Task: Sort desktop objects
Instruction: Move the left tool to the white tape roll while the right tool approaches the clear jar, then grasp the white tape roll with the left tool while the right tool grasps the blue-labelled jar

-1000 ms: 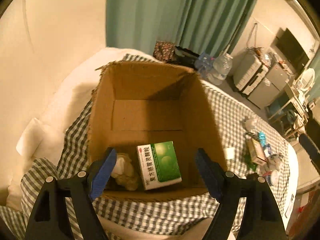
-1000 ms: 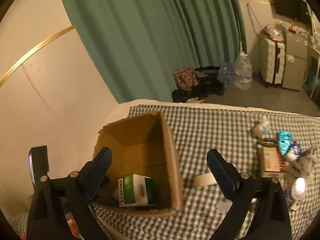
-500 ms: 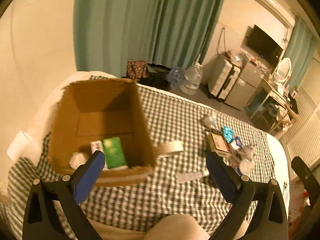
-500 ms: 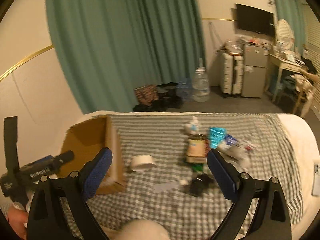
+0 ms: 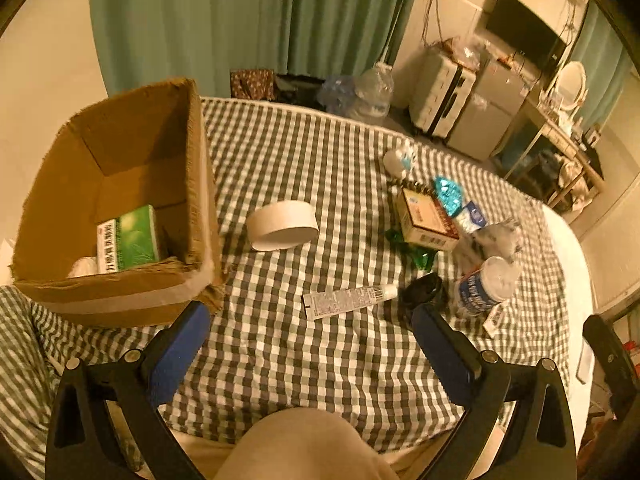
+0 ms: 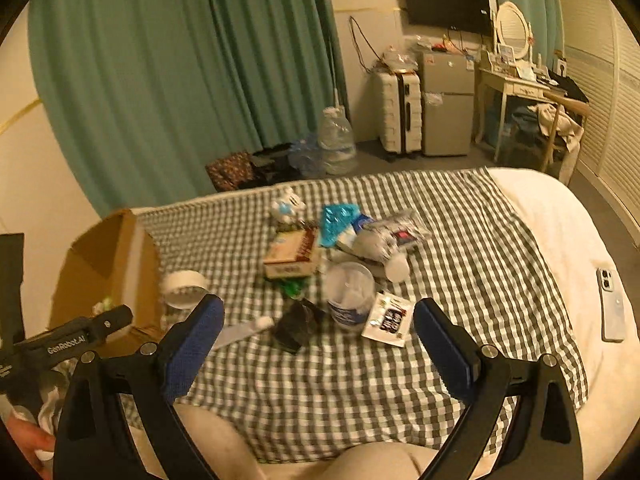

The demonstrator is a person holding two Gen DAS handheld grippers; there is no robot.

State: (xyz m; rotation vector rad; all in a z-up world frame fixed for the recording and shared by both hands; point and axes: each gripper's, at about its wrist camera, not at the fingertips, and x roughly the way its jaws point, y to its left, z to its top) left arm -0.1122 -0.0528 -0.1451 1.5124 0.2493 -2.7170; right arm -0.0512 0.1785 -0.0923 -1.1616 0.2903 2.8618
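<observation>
Sorting is only started. My cardboard box (image 5: 120, 184) holds 1 green packet (image 5: 128, 238) and something white. My left tongs (image 5: 312, 344) and right tongs (image 6: 318, 338) are wide open, empty. The tube (image 5: 348, 300), tape roll (image 5: 282, 226), jar (image 6: 350, 294) and more still lie on the checked cloth (image 5: 280, 352).

Matt, rough-edged cardboard box (image 5: 120, 168); soft checked cloth (image 5: 300, 360); glossy plastic tube (image 5: 348, 300); smooth paper tape roll (image 5: 282, 224); shiny foil sachet (image 6: 388, 318).

A grey-and-white checked cloth (image 5: 280, 360), a brown cardboard box (image 5: 120, 296), a green-and-white carton (image 5: 128, 240), teal curtains (image 6: 160, 80).
</observation>
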